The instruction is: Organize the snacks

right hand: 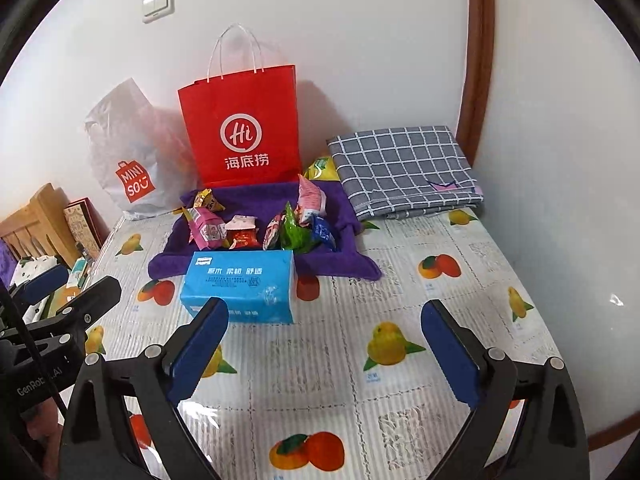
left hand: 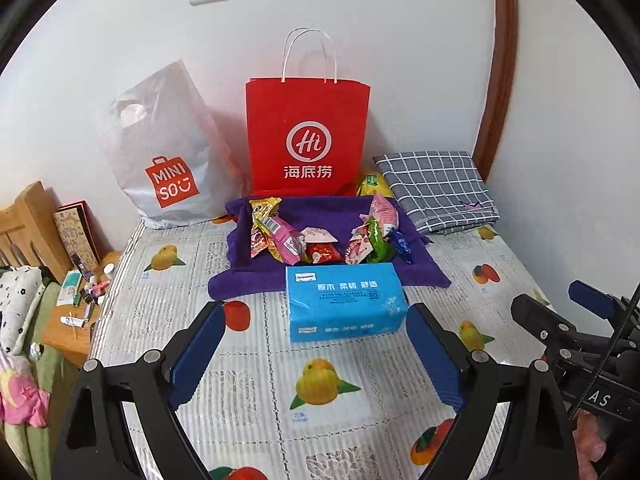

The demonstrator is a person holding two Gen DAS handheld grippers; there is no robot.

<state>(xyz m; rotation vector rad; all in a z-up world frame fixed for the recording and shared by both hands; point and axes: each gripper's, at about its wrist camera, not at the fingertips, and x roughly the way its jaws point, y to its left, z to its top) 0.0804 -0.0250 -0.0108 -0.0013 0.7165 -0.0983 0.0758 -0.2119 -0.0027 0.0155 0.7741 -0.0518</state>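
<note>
Several wrapped snacks (left hand: 320,240) (right hand: 260,228) lie in a heap on a purple towel (left hand: 320,208) (right hand: 256,196) spread over a fruit-print tablecloth. A blue tissue pack (left hand: 344,300) (right hand: 240,280) rests against the towel's near edge. Behind the towel a red paper bag (left hand: 308,140) (right hand: 244,128) stands upright against the wall. My left gripper (left hand: 316,312) is open, its blue pads either side of the tissue pack and short of it, holding nothing. My right gripper (right hand: 325,306) is open and empty over bare cloth, to the right of the pack.
A white Miniso plastic bag (left hand: 168,160) (right hand: 128,160) leans left of the red bag. A folded grey checked cloth (left hand: 436,188) (right hand: 404,168) lies at the back right, a yellow-green packet (left hand: 372,184) beside it. A cluttered wooden nightstand (left hand: 72,320) stands left of the table.
</note>
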